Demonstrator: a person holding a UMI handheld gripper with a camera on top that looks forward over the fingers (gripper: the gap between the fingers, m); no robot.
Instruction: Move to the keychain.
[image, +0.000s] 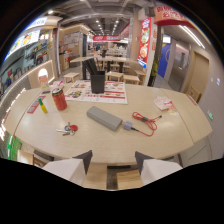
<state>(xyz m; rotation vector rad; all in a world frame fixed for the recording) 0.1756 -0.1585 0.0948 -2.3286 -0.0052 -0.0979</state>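
Only the gripper view: tongs (113, 167) apart, holding nothing, hanging off the near edge of the tabletop (150, 142). Keychain (68, 129) with red tag lies flat near the front-left, well apart from the fingers, near the red can (59, 98) and left of the grey power bank (104, 118) with its red cable (145, 123). Best approach, I'd judge: swing left and forward, centre the keys between the fingers, stay clear of the can.
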